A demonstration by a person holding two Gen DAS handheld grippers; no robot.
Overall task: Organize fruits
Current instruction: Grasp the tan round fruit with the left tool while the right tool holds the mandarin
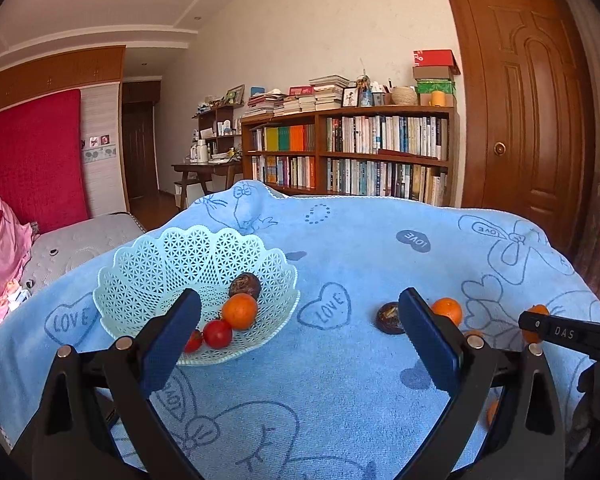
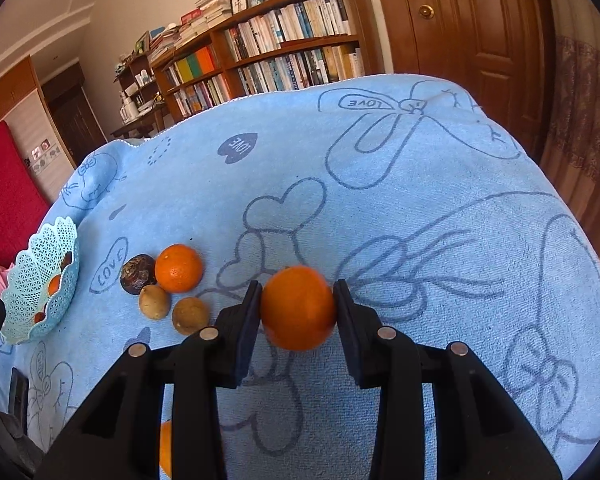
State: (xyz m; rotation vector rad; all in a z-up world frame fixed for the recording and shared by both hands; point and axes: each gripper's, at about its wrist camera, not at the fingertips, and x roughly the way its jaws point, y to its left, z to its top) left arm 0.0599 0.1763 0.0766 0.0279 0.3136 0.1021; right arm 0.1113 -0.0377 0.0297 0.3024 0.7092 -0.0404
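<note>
An orange (image 2: pixel 298 308) is pinched between the two pads of the right gripper (image 2: pixel 298 312), and it looks to be lifted a little off the blue towel (image 2: pixel 380 168). Only the two round sides are pressed, so the orange could be squeezed out and dropped if the grip gets loose or the move is too fast. A dropped orange could roll across the towel and off the edge of the counter.

The left gripper (image 1: pixel 300 334) is spread wide and nothing is held in it. It hangs low near the lace basket (image 1: pixel 140 264), which already has an orange, a dark fruit and two small red ones in it. The basket looks light, so it could be bumped and tipped by either gripper.

Still out on the towel are another orange (image 2: pixel 179 268), a dark round fruit (image 2: pixel 137 274) and two small brown fruits (image 2: pixel 154 301). They lie close together, so they could be knocked and sent rolling on the way to the basket.
</note>
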